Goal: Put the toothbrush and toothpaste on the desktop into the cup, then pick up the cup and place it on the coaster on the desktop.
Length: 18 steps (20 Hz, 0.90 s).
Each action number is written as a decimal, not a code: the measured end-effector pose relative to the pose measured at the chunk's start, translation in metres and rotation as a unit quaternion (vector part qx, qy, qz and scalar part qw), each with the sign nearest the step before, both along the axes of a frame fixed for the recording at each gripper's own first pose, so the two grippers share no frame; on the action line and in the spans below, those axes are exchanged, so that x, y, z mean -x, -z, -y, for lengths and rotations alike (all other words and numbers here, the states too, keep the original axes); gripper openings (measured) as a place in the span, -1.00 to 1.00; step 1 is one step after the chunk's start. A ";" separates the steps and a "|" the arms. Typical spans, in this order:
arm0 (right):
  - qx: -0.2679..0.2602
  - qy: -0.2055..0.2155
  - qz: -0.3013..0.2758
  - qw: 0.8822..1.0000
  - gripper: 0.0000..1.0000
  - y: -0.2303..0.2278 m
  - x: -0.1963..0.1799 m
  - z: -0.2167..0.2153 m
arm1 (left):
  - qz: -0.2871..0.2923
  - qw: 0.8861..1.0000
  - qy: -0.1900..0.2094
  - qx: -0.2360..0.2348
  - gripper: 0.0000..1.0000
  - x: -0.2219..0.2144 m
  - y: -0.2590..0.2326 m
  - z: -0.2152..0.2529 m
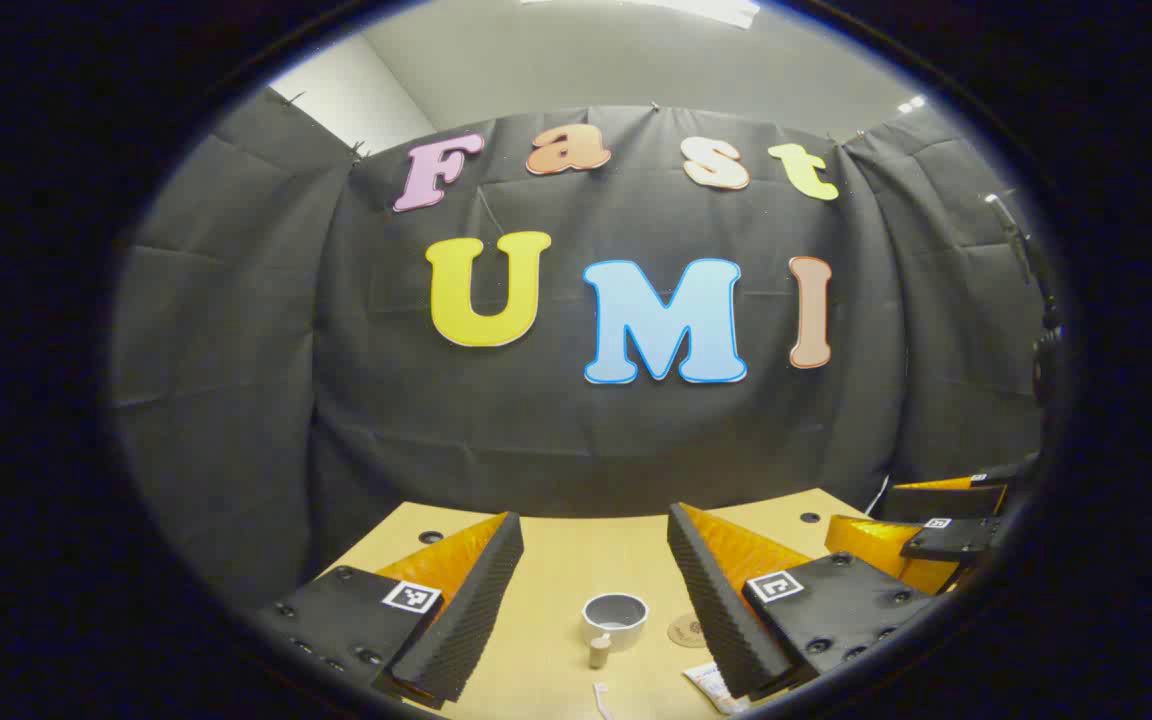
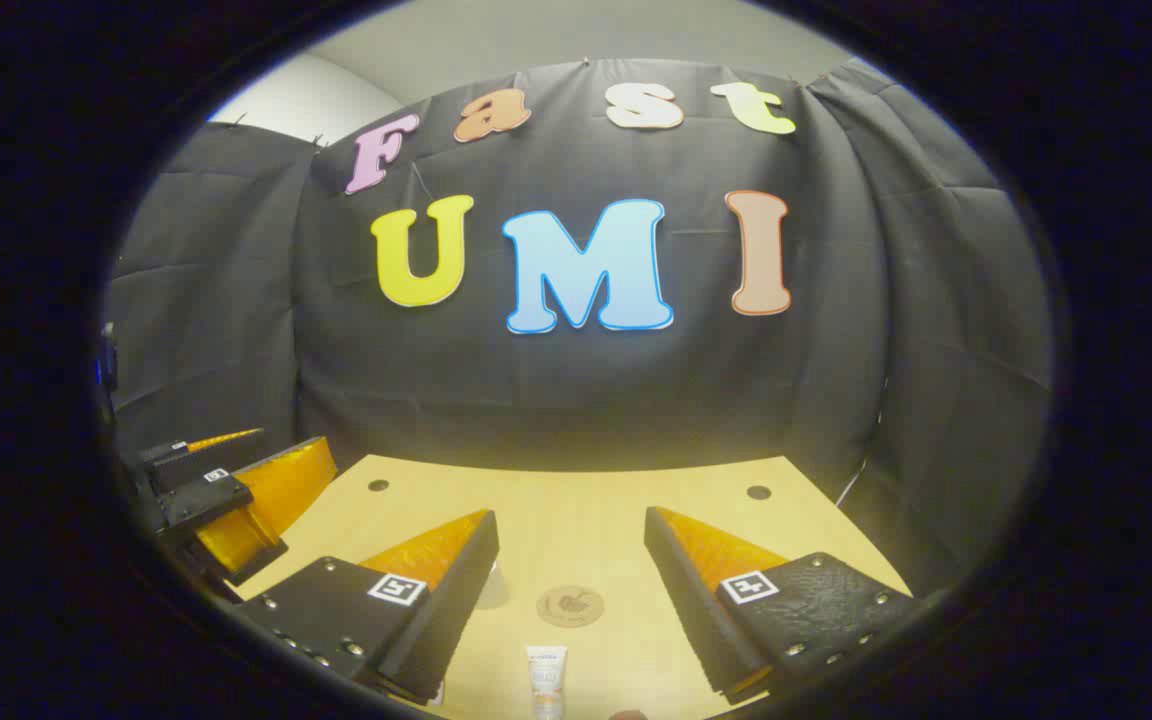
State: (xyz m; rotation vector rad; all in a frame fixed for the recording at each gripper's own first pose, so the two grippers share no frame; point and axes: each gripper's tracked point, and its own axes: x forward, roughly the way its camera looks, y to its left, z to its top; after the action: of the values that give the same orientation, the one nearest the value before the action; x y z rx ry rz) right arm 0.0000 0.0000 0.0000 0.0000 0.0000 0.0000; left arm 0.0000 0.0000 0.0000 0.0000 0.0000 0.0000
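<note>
A grey-white cup (image 1: pixel 615 617) stands upright on the wooden desktop (image 1: pixel 556 570), between and beyond my left gripper's (image 1: pixel 593 515) open fingers. A slim pale toothbrush (image 1: pixel 600 660) lies just in front of the cup, running toward the bottom edge. Right of the cup lies the round brown coaster (image 1: pixel 688 630), and the toothpaste tube (image 1: pixel 714 687) peeks out beside the right finger. In the right gripper view, my right gripper (image 2: pixel 570 514) is open above the desktop, with the coaster (image 2: pixel 570 605) and the toothpaste (image 2: pixel 546 680) between its fingers. Neither gripper holds anything.
The other gripper (image 1: pixel 936 540) hovers at the right edge of the left gripper view, and the left one (image 2: pixel 236 490) shows at the left of the right gripper view. Small dark holes (image 2: pixel 758 492) mark the desktop's far corners. Black cloth closes off the back.
</note>
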 end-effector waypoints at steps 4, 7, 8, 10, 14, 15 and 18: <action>0.001 0.002 -0.031 1.000 0.83 0.013 -0.002 0.004 | -0.018 1.000 0.011 0.005 0.91 -0.005 0.011 0.012; -0.006 -0.001 -0.062 0.998 0.83 0.032 -0.002 0.008 | -0.047 0.999 0.025 0.002 1.00 -0.007 0.030 0.022; -0.008 -0.002 -0.071 0.997 0.83 0.038 -0.003 0.007 | -0.054 0.998 0.026 -0.001 1.00 -0.008 0.033 0.024; -0.008 -0.004 -0.084 0.996 0.83 0.044 -0.005 0.006 | -0.069 0.997 0.028 -0.001 1.00 -0.009 0.045 0.027; 0.001 -0.010 -0.124 0.992 0.83 0.067 -0.010 0.002 | -0.108 0.994 0.026 0.002 1.00 -0.014 0.071 0.024; 0.003 -0.011 -0.140 0.990 0.83 0.075 -0.012 0.002 | -0.122 0.992 0.023 0.002 1.00 -0.014 0.080 0.022; 0.005 -0.007 -0.197 0.980 0.84 0.105 -0.012 0.000 | -0.160 0.987 0.020 0.005 1.00 -0.011 0.111 0.019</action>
State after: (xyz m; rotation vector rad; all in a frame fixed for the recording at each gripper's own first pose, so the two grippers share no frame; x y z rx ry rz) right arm 0.0118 0.0000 -0.1048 -0.0091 0.3975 0.0148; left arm 0.0114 -0.0192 -0.1110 -0.0099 0.3211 -0.0406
